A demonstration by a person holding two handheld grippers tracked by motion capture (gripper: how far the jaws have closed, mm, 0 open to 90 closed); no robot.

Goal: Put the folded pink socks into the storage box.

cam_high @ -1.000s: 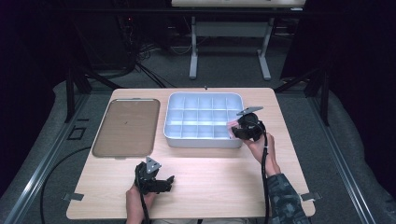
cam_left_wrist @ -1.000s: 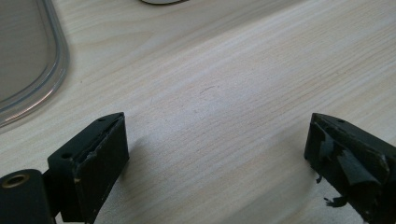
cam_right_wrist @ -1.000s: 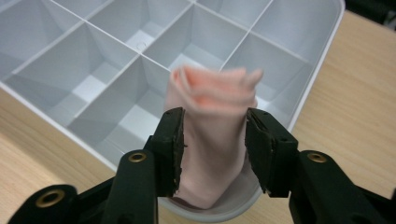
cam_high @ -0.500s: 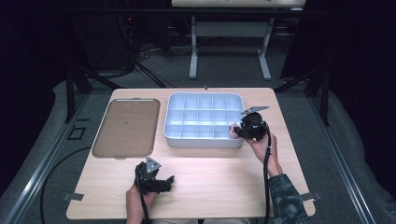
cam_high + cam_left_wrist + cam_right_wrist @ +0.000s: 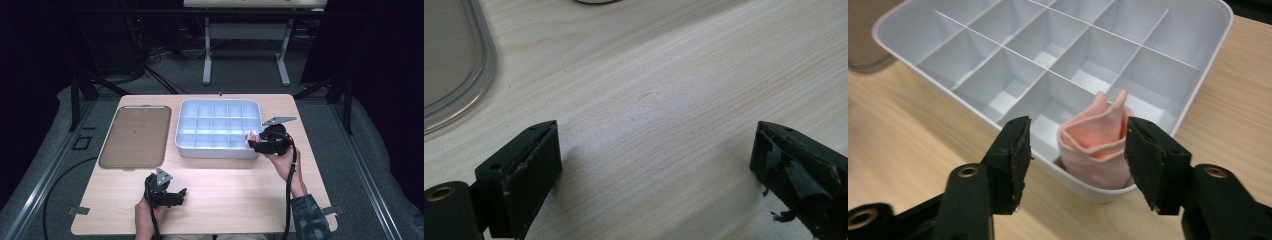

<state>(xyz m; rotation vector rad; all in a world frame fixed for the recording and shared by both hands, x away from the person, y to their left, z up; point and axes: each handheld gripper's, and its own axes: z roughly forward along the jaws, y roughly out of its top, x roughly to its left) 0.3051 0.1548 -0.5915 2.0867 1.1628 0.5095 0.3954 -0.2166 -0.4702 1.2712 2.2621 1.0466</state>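
Here pink cloth in tray corner, between open right hand-held gripper jaws.

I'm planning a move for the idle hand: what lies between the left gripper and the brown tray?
Nothing: in the high view, bare wooden table separates the left gripper from the brown tray; the left gripper view shows the same.

Pale matt wood-grain table; smooth, glossy white plastic divided tray; soft pink folded cloth; clear glossy plastic-rimmed flat tray; worn matt black pads.
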